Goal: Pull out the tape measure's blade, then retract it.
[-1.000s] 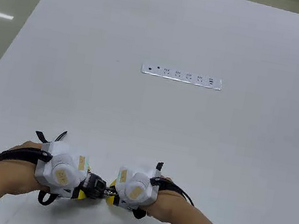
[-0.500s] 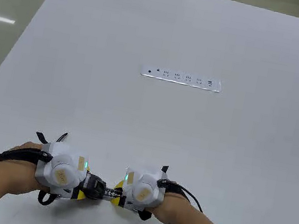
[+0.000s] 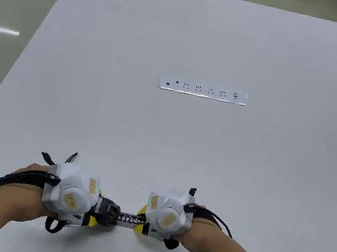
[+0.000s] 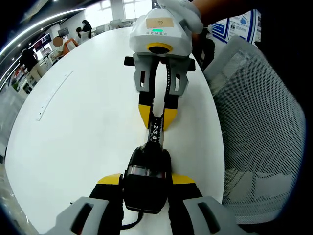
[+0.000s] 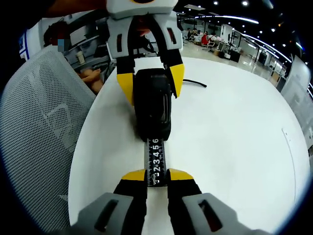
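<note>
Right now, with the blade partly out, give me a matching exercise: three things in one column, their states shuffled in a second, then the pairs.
Things:
1. tape measure case
2. blade
3. power strip

States:
A. lies alone on the white table
B. clamped in the left tool
C. short length out, pinched by the right tool

Pairs: 1-B; 2-C; 3-A

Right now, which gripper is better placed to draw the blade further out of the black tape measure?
Right. The right gripper is shut on the tip of the black numbered blade, while the left gripper clamps the black plastic case as anchor.
</note>
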